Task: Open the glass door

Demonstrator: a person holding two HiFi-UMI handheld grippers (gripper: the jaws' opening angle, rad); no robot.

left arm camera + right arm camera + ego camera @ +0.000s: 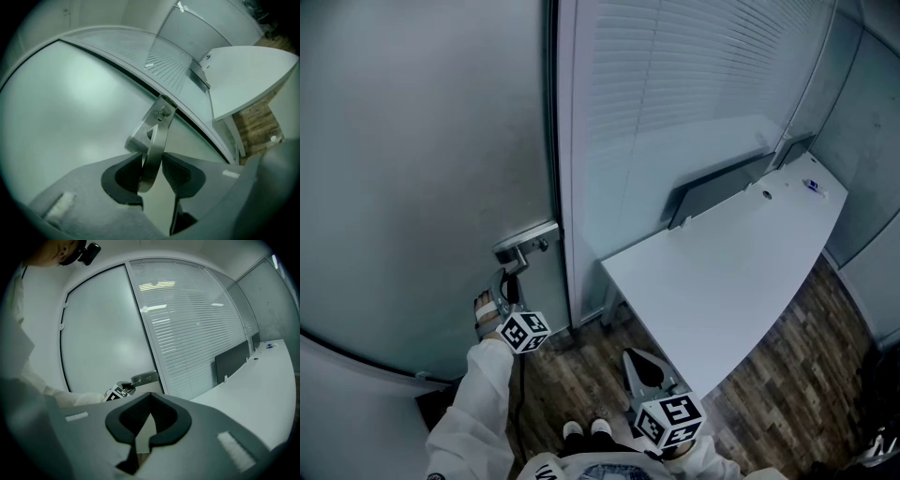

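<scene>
The glass door [422, 169] stands straight ahead of the left gripper [152, 171], frosted and curved. Its closing edge lies flush against the frame [567, 187] just to that gripper's right, so the door looks shut.

The left gripper is clenched on the metal lever handle [157, 136], which runs up between its pads to the lock plate above. In the head view the lever hangs downward from the plate, which suggests the latch is being worked. The grip is done; what is left, as I judge it, is to finish the turn and swing the door away from the frame.

The right gripper [150, 401] hangs back, well apart from the door, with its tips together on nothing and the white desk [731, 272] off to its right.

No brand or legible writing shows. The only markings are the black-and-white square markers on the gripper cubes [525, 331], and a small blue mark at the desk's far end is too small to read.
</scene>
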